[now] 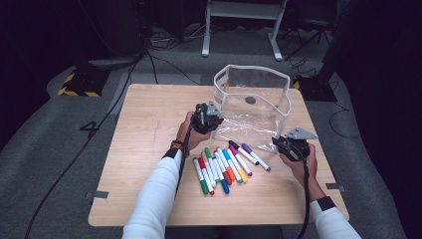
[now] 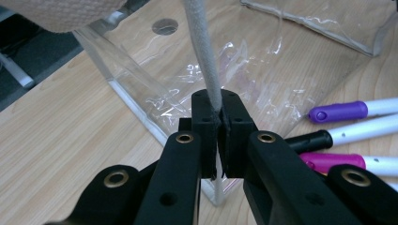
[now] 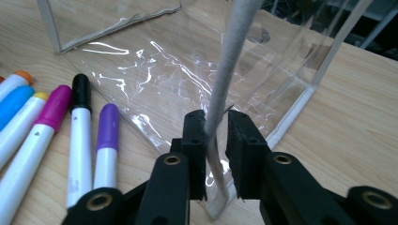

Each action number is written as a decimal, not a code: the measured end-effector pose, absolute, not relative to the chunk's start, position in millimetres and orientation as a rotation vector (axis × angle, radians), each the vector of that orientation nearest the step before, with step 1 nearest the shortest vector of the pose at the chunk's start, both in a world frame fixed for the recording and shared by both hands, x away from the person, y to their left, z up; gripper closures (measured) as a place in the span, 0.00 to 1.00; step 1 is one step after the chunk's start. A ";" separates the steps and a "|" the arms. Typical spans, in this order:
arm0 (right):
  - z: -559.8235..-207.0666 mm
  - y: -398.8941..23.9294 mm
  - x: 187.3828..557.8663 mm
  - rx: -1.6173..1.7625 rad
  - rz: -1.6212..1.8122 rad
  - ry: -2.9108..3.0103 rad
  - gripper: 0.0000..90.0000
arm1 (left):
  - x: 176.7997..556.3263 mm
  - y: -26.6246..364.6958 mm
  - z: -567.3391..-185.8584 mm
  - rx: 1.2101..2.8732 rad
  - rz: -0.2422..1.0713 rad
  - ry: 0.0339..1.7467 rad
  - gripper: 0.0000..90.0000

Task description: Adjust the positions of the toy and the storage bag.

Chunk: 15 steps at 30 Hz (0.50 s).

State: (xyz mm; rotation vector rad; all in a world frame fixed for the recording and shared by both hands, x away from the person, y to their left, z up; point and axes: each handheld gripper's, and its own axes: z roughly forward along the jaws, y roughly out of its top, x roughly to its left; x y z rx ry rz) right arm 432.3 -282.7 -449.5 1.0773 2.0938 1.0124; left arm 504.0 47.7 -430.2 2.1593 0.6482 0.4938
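Clear pouch (image 1: 251,102) sits at the far middle of the bench (image 1: 144,149), open mouth facing up and its long axis running left to right. My left gripper (image 2: 219,123) has its jaws clamped tight on the white rim trim (image 2: 202,51) at the near-left corner. My right gripper (image 3: 217,136) straddles the trim at the near-right corner, jaws nearly closed. Eleven markers (image 1: 224,164) lie fanned out just in front, as far as I can count.

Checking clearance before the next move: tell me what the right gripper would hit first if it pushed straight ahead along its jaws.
The right gripper already has the clear pouch's white edge strip between its jaws. Straight on, it would likely push into the pouch's clear sheet, though depth is hard to judge.
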 end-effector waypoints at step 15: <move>-449.3 -267.8 434.3 1.010 1.054 2.167 0.93 | 474.6 77.2 -430.6 2.158 0.495 0.647 0.96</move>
